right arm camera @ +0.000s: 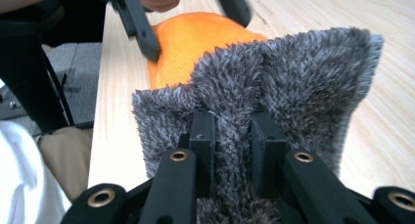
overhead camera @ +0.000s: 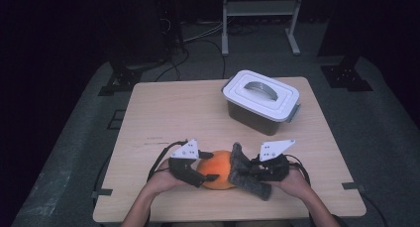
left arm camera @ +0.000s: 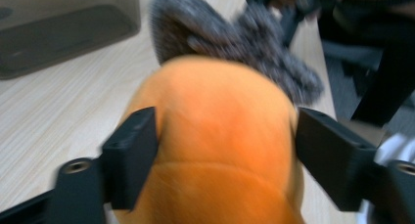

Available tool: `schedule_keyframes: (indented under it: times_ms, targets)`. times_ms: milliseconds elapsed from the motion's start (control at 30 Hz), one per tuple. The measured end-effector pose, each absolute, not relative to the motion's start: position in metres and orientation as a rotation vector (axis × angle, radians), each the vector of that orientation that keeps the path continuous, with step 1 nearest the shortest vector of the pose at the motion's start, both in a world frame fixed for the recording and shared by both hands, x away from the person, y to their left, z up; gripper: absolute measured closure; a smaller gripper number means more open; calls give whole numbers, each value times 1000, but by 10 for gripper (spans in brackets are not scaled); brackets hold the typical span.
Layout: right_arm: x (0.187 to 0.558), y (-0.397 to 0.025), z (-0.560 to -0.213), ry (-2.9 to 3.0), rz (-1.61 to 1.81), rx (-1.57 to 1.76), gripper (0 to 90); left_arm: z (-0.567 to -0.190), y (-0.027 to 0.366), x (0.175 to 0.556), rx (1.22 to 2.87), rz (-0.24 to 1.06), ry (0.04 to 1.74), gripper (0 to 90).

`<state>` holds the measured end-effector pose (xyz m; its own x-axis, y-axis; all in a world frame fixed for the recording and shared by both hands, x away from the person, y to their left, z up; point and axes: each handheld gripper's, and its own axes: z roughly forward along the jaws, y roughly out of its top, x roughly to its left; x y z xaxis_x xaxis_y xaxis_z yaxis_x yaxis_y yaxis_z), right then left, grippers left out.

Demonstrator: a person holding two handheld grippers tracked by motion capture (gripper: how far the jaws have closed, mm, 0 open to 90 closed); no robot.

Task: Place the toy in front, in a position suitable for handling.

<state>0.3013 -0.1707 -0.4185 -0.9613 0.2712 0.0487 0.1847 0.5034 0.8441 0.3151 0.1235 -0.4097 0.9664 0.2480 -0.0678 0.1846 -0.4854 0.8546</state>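
The orange ball point(overhead camera: 218, 169) sits on the table point(overhead camera: 163, 113) close to the person's edge, between the two grippers. The left gripper point(overhead camera: 208, 166) has its jaws spread around the ball, one on each flank; in the left gripper view both jaws look to be pressing into the orange skin point(left arm camera: 220, 136), so it seems to be held, though the blur there leaves the firmness of the grip uncertain. Touching the ball on its other side is a grey cloth point(overhead camera: 245, 172), a shaggy, towel-like piece. The right gripper point(overhead camera: 255, 171) has its jaws nearly closed on a fold of that cloth point(right arm camera: 274, 87), with pile bulging up between them, and the cloth stands upright against the ball point(right arm camera: 195, 38).

Judged from this, the work appears to be wiping or rubbing the ball with the cloth while the other gripper steadies it. Both things are already picked up and brought together, so the setup is done; how much wiping remains cannot be read from the ball's surface.

Farther back and to the right stands a box point(overhead camera: 260, 102) with dark translucent walls, a white lid and a grey handle (lid on, side latches apparently down). Its contents cannot be made out; through the wall point(left arm camera: 63, 33) nothing distinct shows
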Motion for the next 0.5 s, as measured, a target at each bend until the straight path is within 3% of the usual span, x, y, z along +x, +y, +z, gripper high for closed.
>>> schedule_keyframes:
  times_ms: [100,267,500]
  targets:
    - [296,-165,-420,2676,1458,358,734,-411,122,317,2106,71,341,170]
    - [299,-170,-420,2688,1430,368,738,-416,123,317,2129,66,328,243]
    - [304,-187,-417,2634,1444,460,742,-417,123,316,2135,55,307,236]
